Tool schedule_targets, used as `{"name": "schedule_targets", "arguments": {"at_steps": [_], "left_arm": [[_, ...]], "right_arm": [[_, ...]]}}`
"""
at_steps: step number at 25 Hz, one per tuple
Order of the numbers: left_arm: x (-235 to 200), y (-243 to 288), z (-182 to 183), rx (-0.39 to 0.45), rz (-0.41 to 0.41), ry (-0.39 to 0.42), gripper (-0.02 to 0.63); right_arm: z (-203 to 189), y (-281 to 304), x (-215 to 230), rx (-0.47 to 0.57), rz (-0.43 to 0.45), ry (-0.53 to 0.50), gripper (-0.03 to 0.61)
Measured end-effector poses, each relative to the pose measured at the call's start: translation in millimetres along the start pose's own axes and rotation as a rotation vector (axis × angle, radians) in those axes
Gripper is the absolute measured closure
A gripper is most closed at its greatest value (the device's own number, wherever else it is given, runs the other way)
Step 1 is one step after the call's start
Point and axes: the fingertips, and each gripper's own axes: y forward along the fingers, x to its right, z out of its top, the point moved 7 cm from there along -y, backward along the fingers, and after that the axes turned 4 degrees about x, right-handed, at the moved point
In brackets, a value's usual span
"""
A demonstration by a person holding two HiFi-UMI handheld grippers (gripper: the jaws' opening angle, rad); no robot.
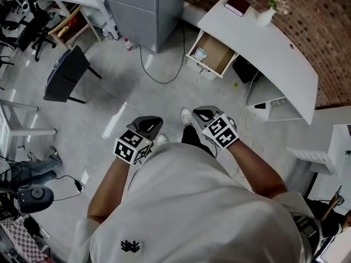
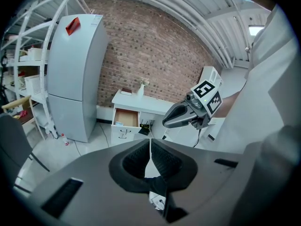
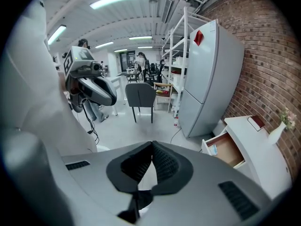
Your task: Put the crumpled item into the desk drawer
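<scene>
Left gripper (image 2: 150, 150): jaws closed pad to pad, nothing between them; positioned at the person's waist. Right gripper (image 3: 151, 153): jaws likewise closed and empty; level with the left gripper, near it, not touching. White surface (image 1: 274, 48) stands well ahead of both grippers, off to the right of the right gripper; its drawer (image 1: 216, 52) is pulled open towards the grippers. A small pale blue-and-white item (image 1: 199, 53) lies inside the drawer near its front panel; possibly the crumpled item, too small to confirm. Grey refrigerator (image 1: 145, 7) stands well ahead of the left gripper; dark chair (image 1: 67, 74) stands well to that gripper's left.
</scene>
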Motion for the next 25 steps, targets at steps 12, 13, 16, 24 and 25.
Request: {"name": "schedule_targets", "arguments": {"at_steps": [12,13,16,24,25], "left_arm": [[-1.3,1.5,-6.4,-0.001,-0.002,-0.007,0.584],[-2.4,0.1,-7.1,-0.002,-0.001,-0.008,0.584],[-5.7,-3.4,-8.9,-0.001,0.0,-0.012,0.584],[-12.4,1.0,-9.6,-0.006,0.004,-0.026,0.584],[-13.9,0.2,-9.6,-0.007,0.005,-0.027,0.584]], "right_arm": [[5.9,-1.3,-10.1,0.021,0.015,-0.007,0.549],[7.4,-0.5,-12.0,0.022,0.017,-0.009,0.549],[13.9,1.8,-18.3,0.025,0.028,-0.008,0.549],[20.5,8.9,-17.7,0.029,0.051,-0.017,0.549],[22.2,10.2,-17.8,0.029,0.054,-0.018,0.549]]}}
